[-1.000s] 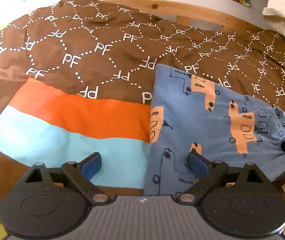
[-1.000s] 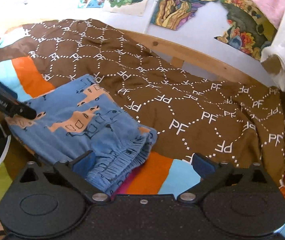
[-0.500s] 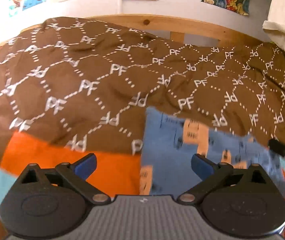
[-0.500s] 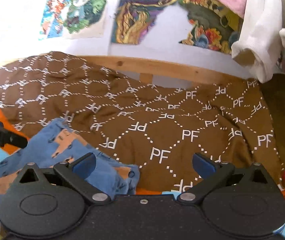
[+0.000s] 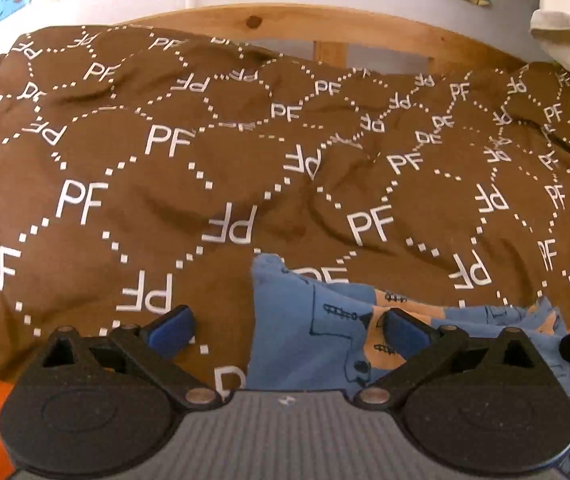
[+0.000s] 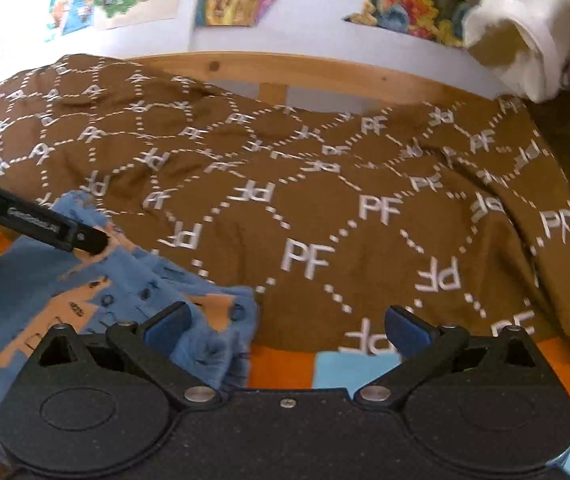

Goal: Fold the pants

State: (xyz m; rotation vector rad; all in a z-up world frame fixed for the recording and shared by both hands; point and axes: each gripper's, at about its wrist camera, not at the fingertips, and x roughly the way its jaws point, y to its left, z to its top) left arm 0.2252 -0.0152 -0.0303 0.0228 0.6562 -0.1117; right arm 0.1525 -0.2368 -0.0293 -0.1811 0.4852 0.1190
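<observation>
The folded blue pants [image 5: 313, 332] with orange truck prints lie on the bed; in the right wrist view they [image 6: 65, 300] sit at the lower left. My left gripper [image 5: 285, 330] is open and empty, its right finger over the pants' near left part. My right gripper [image 6: 287, 326] is open and empty, its left finger over the pants' right edge. The tip of the left gripper's finger [image 6: 45, 226] shows in the right wrist view above the pants' far left corner.
A brown blanket with white "PF" print [image 5: 245, 168] covers the far half of the bed. An orange and light blue striped sheet [image 6: 337, 368] lies under it. A wooden bed rail [image 5: 325, 28] and a wall with pictures stand behind. A white cloth [image 6: 525, 40] hangs at the upper right.
Both grippers have tilted up and pulled back from the pants, so more blanket and wall fill the views. The pants lie lower in both views. Both stay open.
</observation>
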